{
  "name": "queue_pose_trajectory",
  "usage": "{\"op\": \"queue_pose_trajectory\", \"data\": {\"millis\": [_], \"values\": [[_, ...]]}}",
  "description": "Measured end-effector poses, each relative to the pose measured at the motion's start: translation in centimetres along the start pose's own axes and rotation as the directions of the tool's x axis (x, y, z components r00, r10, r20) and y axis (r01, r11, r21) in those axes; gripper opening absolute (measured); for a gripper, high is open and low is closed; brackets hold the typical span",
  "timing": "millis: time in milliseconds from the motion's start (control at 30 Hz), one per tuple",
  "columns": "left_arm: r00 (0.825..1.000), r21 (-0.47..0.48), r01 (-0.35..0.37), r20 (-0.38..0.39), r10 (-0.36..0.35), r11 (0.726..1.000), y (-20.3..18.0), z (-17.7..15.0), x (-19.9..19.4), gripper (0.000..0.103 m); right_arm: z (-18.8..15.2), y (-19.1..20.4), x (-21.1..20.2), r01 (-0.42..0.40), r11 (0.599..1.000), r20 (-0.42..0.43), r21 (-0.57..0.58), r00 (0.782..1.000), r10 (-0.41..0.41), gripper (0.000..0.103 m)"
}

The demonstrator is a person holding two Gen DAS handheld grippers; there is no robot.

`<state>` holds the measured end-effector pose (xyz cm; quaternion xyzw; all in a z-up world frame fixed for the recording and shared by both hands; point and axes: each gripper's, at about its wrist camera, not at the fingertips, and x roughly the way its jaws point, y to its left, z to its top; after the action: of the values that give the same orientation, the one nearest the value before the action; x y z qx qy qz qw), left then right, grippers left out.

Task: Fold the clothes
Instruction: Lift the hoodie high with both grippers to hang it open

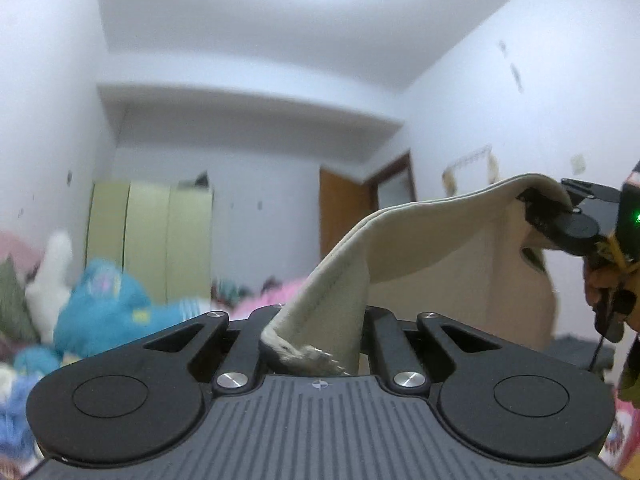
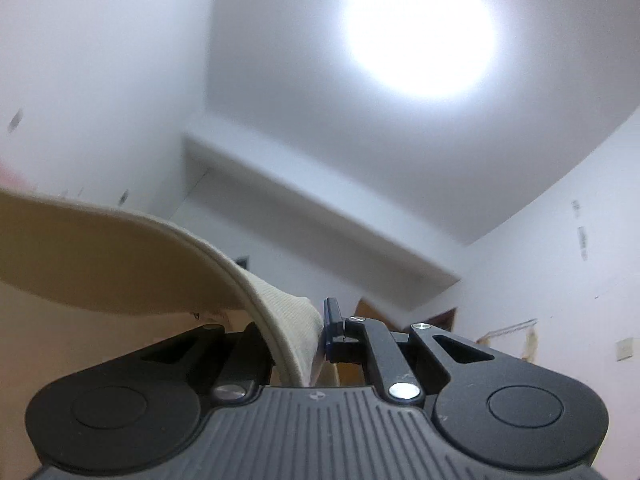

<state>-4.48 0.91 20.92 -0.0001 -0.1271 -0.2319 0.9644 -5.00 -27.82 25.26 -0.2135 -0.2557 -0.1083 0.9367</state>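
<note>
Aloft, left gripper clamped on one ribbed edge of cream knitted garment, stretched rightward to right gripper, likewise pinching its other edge, body hanging below between both; blurred blue plush toy far left.

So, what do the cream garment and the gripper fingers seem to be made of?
The cream garment looks like soft knit fabric, probably cotton: matte, with fine ribbing and a stitched hem, and it drapes between the left gripper and the right gripper. The fingers look like hard black plastic, matte to slightly glossy, joined by shiny metal screws; the exact material cannot be told.
</note>
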Motion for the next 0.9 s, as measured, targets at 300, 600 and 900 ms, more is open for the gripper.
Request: {"op": "queue_pose_trajectory", "data": {"millis": [300,600,900], "values": [[0.984,0.045,0.033,0.174,-0.040,0.998,-2.2,5.7,-2.9,0.008,6.1,-5.1,-4.3,0.083,0.995,0.102,0.049,0.991,-0.087,0.007],[0.981,0.058,0.068,0.178,-0.077,0.996,-2.8,5.4,-2.4,0.008,4.6,-7.1,-6.2,0.121,0.990,0.108,0.071,0.986,-0.128,0.007],[0.995,0.051,0.047,0.082,-0.051,0.998,-1.1,2.6,4.8,0.008,-2.2,-6.6,-1.8,0.103,0.992,0.008,0.067,0.995,-0.103,0.007]]}}
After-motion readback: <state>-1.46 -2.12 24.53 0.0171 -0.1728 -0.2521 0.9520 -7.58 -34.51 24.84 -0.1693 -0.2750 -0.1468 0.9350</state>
